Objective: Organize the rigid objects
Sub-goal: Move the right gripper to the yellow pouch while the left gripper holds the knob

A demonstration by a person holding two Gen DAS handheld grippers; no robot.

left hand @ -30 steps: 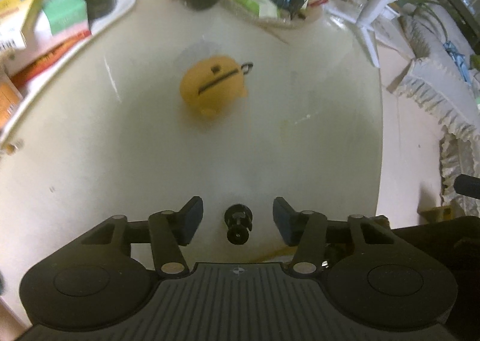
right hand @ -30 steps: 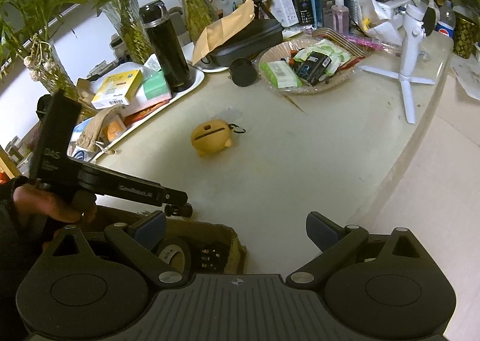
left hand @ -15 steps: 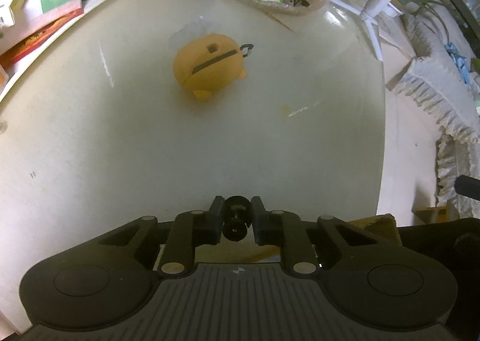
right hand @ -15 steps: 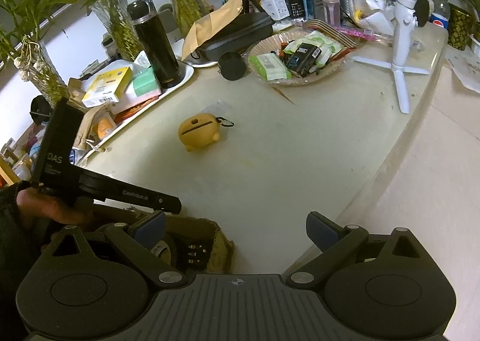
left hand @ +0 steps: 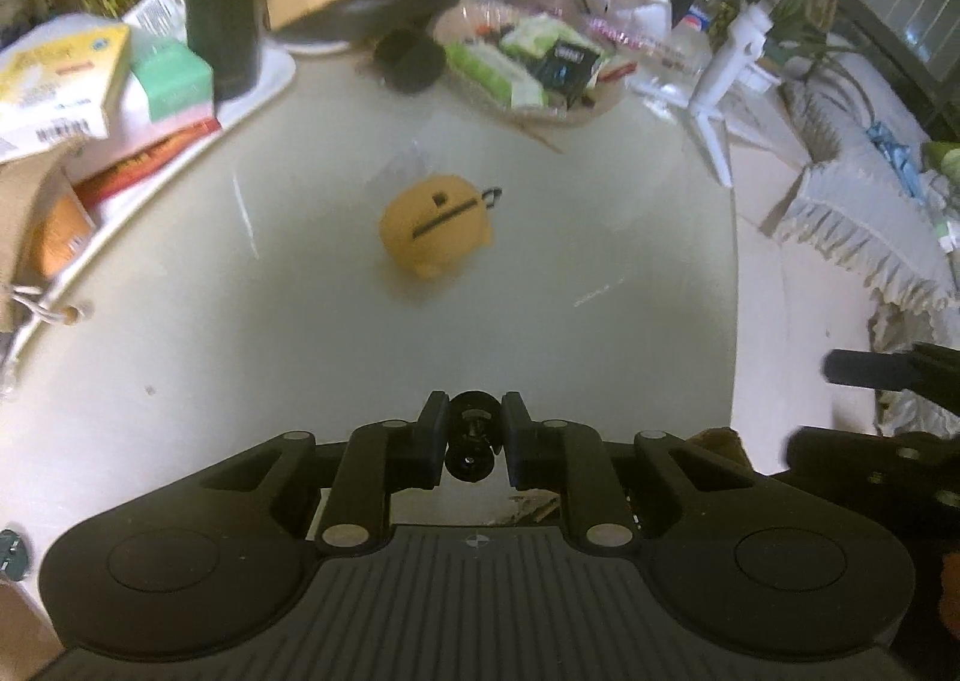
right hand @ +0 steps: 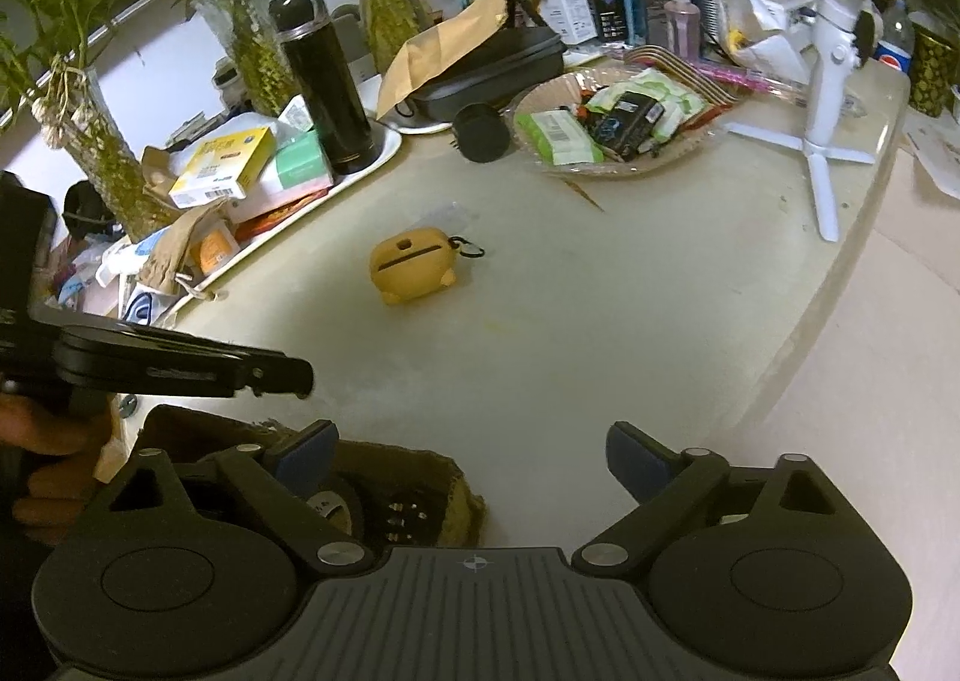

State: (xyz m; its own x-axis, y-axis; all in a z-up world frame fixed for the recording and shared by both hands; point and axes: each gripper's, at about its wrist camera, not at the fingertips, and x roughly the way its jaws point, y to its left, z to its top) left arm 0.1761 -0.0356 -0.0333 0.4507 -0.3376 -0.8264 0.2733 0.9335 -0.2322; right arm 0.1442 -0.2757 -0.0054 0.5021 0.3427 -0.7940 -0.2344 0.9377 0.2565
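Clamping a small black knob-like part (left hand: 471, 437), the left gripper (left hand: 474, 438) has its fingers (left hand: 433, 424) pressed in on both sides of it, so it sits snug between the pads and clear of the surface (left hand: 300, 351); the grip looks meant for carrying it off, probably to the brown basket (right hand: 444, 477) at the near edge, which already holds a tape roll (right hand: 336, 504) and other dark bits. What the part is exactly, cannot tell, too small and dark. The right gripper (right hand: 471, 450) hangs over that basket with its fingers (right hand: 627, 450) wide apart and nothing between them; they have just been narrowing a little, likely waiting its turn. The yellow case (right hand: 414, 264) with a clip ring lies alone in the middle of the surface, well apart from both grippers, seemingly the next loose item to collect. Behind it the clutter is already grouped: boxes (right hand: 225, 165) and a black flask (right hand: 327, 93) on a white tray (right hand: 384, 150), packets in a woven plate (right hand: 678, 144), a white tripod stand (right hand: 825, 99) near the far edge. Judging from this, sorting is midway, one item in hand and one left lying out
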